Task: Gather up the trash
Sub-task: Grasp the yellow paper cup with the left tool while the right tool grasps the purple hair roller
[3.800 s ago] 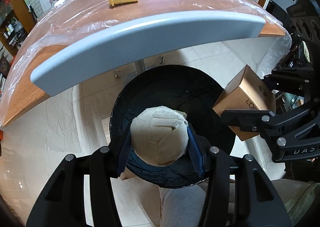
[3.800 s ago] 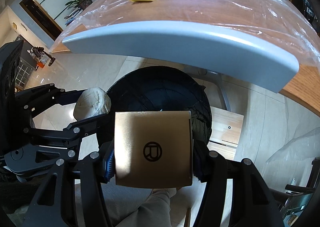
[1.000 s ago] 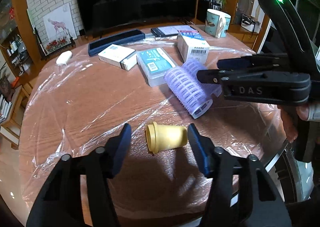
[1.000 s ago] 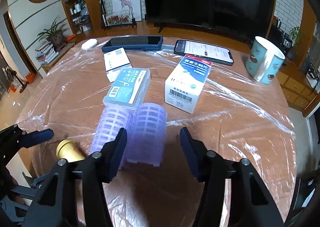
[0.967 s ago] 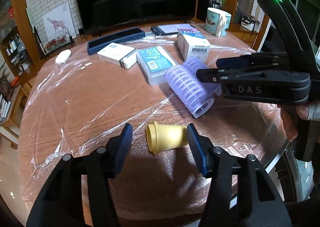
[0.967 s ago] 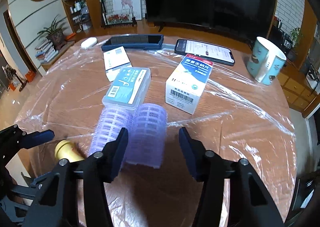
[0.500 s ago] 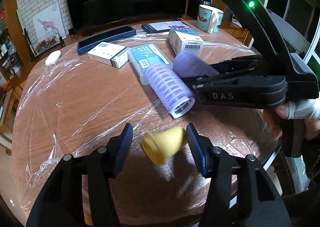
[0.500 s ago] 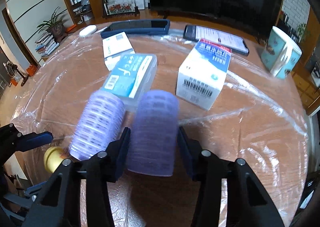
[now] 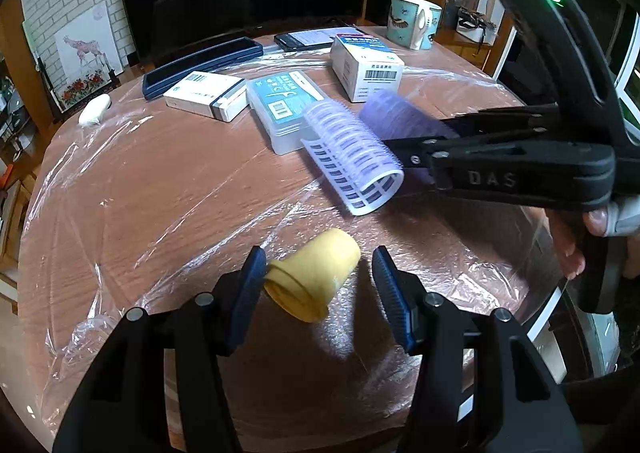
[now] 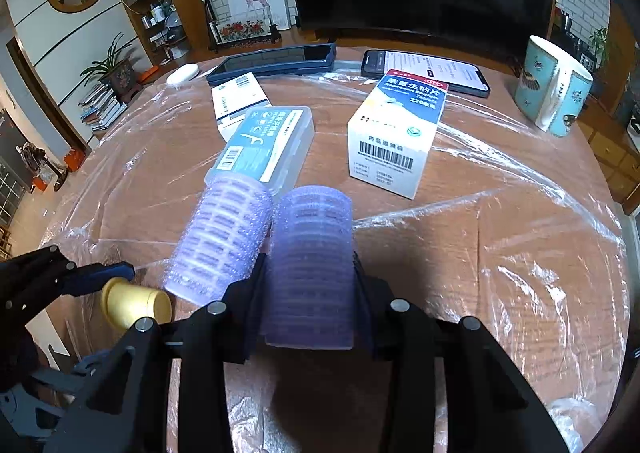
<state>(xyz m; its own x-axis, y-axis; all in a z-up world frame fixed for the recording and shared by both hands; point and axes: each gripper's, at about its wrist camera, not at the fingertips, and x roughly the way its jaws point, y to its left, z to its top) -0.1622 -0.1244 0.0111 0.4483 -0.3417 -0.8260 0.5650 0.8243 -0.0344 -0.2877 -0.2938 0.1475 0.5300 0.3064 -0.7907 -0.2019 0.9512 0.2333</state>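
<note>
A yellow paper cup (image 9: pixel 316 277) lies on its side on the film-covered table (image 9: pixel 160 193), between the fingers of my left gripper (image 9: pixel 318 259). The left pad touches the cup's rim; a gap shows at the right pad, so this gripper is open. My right gripper (image 10: pixel 308 265) is shut on a purple hair roller (image 10: pixel 312 253), pads pressed on both its sides. A second, paler roller (image 10: pixel 220 241) lies against it on the left. The left wrist view shows the held roller (image 9: pixel 400 113) behind the paler roller (image 9: pixel 352 161).
Behind the rollers lie a clear plastic box (image 10: pixel 268 141), a white medicine box (image 10: pixel 394 141), a flat white box (image 10: pixel 236 97), a phone (image 10: pixel 428 69) and a dark blue case (image 10: pixel 272 57). A mug (image 10: pixel 552 93) stands far right. The table edge runs close at my near side.
The right gripper moved forward around the purple roller and closed on it. The yellow cup swung from lying crosswise to lying diagonally, its rim now against the left pad.
</note>
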